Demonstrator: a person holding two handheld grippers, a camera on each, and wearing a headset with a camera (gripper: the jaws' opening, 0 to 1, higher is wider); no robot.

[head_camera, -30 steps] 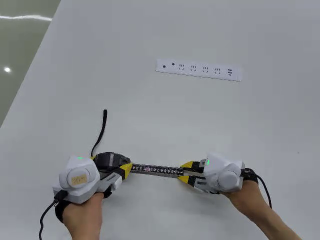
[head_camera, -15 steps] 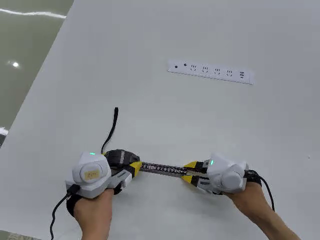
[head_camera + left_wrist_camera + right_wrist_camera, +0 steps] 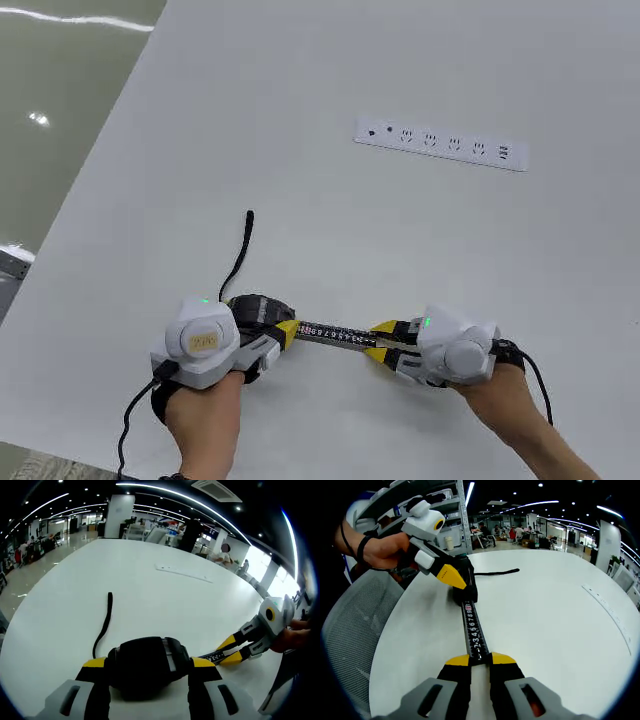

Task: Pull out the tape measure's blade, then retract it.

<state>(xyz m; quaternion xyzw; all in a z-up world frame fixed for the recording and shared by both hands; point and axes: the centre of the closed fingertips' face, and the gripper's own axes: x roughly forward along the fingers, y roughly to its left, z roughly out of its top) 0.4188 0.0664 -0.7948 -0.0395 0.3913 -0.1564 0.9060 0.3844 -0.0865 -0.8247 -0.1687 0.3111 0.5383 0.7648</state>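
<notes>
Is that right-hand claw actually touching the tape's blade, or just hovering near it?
Touching. In the right gripper view, the right claw has both yellow tips closed on the end of the blade, with no gap.

Looks matt black plastic on the tape measure case point(image 3: 145, 667), dark and printed along its blade point(image 3: 474, 630), smooth white on the table point(image 3: 350, 230) beneath.

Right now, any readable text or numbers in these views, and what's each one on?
"2 3 4 5 6 7 8 9": numerals on the tape measure's blade, right gripper view; red mark past 9 blurred.
Too blurred to read: yellow sticker on the left tool.
No legible marking: power strip.
</notes>
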